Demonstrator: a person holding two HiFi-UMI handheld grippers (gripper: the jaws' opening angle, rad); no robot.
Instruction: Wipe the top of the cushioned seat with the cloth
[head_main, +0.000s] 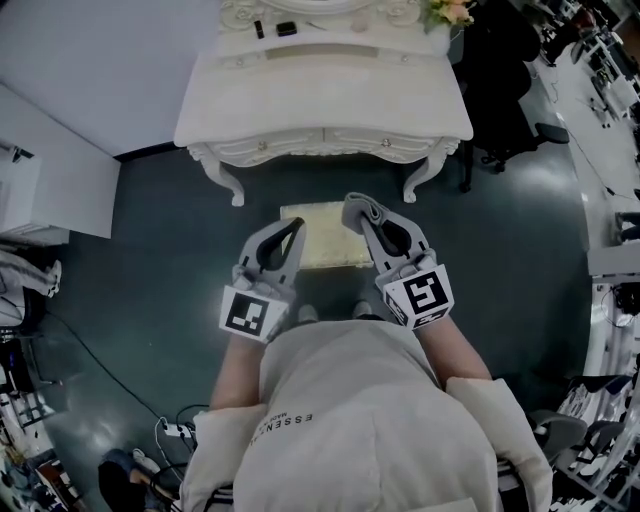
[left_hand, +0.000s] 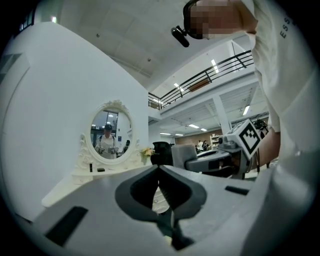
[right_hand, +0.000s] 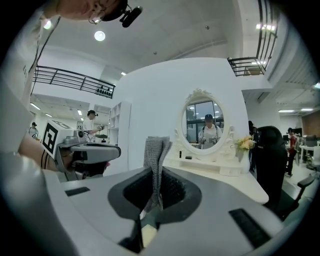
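The cushioned seat (head_main: 325, 240) is a cream square stool on the dark floor in front of the dressing table, partly covered by both grippers in the head view. My right gripper (head_main: 368, 222) (right_hand: 155, 172) is shut on a grey knitted cloth (head_main: 358, 209) (right_hand: 157, 150), which stands up out of the jaws. It is raised above the seat's right side. My left gripper (head_main: 296, 224) (left_hand: 159, 169) is shut with nothing in it, above the seat's left side. Both grippers point level toward the table.
A white ornate dressing table (head_main: 320, 100) with an oval mirror (right_hand: 204, 122) stands just beyond the seat. A black office chair (head_main: 500, 80) is at its right and white cabinets (head_main: 40, 190) are at the left. Cables (head_main: 110, 370) lie on the floor at the left.
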